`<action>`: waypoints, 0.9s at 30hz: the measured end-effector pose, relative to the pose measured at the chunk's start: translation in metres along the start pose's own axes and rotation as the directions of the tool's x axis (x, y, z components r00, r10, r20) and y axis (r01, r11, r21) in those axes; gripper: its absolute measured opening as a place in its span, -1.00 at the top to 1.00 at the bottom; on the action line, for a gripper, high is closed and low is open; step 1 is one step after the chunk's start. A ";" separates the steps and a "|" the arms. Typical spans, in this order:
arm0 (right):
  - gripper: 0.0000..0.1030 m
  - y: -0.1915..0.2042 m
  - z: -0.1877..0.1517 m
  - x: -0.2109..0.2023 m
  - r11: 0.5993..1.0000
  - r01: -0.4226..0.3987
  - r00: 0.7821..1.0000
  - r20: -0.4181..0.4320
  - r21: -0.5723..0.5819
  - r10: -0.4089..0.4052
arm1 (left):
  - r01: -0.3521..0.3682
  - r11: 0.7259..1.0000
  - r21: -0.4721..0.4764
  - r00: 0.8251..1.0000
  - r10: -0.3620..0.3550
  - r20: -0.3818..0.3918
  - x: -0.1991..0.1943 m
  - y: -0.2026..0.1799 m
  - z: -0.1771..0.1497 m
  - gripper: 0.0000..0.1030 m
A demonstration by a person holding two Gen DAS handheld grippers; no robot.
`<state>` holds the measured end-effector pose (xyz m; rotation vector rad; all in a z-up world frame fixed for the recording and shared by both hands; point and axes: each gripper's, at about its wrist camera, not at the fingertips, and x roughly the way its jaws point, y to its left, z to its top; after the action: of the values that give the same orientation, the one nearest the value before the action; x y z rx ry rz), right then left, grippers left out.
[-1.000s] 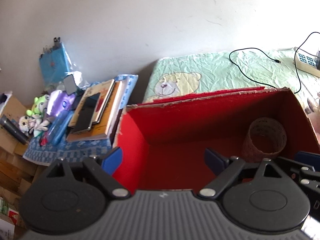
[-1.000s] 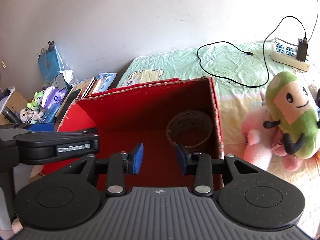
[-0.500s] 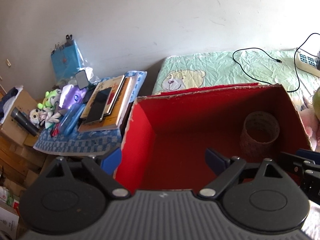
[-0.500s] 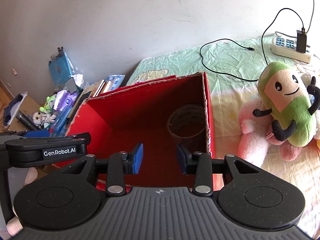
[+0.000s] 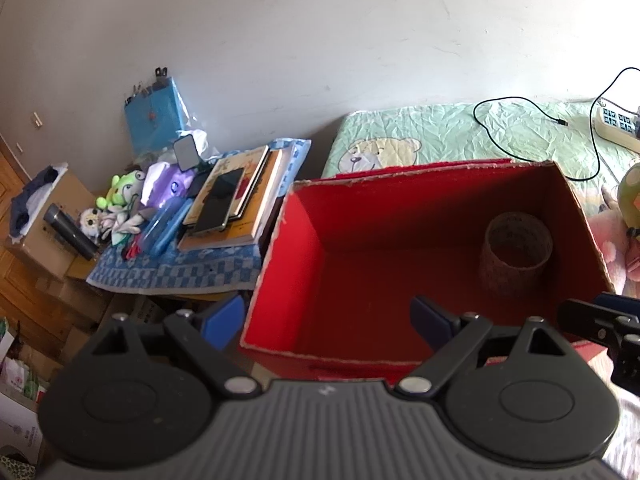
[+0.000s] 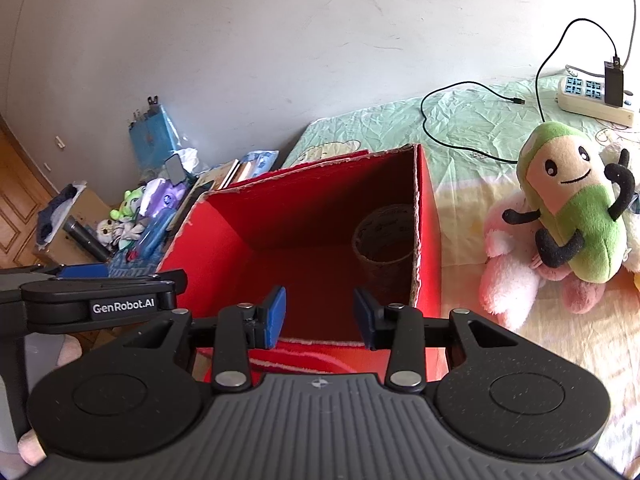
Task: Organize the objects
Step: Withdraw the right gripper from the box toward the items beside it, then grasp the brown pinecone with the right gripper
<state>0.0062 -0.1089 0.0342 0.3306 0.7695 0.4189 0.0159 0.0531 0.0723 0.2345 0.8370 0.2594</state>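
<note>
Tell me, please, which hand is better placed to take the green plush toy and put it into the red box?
Probably the right. The green plush toy lies on the bed just right of the red box, the right gripper is empty, and the left gripper is at the box's far side.

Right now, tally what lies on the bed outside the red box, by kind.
Plush toys: 2, the green and tan one and the pink one under it.
Power strips: 1.
Loose black cables: 1.
Total: 4.
</note>
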 end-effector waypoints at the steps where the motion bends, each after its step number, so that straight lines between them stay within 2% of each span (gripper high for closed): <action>1: 0.22 0.000 -0.001 -0.001 1.000 -0.003 1.000 -0.002 -0.001 0.003 | 0.000 1.000 0.000 1.000 0.000 -0.003 -0.001 0.000 -0.002 -0.78; 15: 0.21 -0.016 -0.022 -0.016 0.994 -0.107 0.994 -0.025 0.022 0.107 | -0.030 0.999 0.019 0.998 0.031 -0.050 -0.006 -0.010 -0.021 -0.78; 19: 0.13 -0.021 -0.029 -0.017 0.992 -0.122 0.992 -0.043 0.022 0.123 | -0.028 0.999 0.025 0.998 0.030 -0.063 -0.005 -0.011 -0.026 -0.78; 20: 0.06 -0.024 -0.031 -0.017 0.992 -0.121 0.991 -0.048 0.025 0.122 | -0.021 0.999 0.027 0.998 0.023 -0.066 -0.005 -0.011 -0.028 -0.78; 23: 0.02 -0.034 -0.036 -0.015 0.991 -0.118 0.989 -0.078 0.054 0.122 | 0.036 0.998 0.042 0.997 -0.033 -0.067 -0.009 -0.010 -0.037 -0.78; 27: 0.00 -0.051 -0.045 -0.009 0.985 -0.126 0.976 -0.165 0.118 0.144 | 0.168 0.980 0.103 0.985 -0.162 -0.059 -0.018 -0.008 -0.054 -0.78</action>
<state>-0.0200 -0.1515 -0.0122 0.4531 0.9452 0.5408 -0.0356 0.0448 0.0476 0.2584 0.9159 0.0650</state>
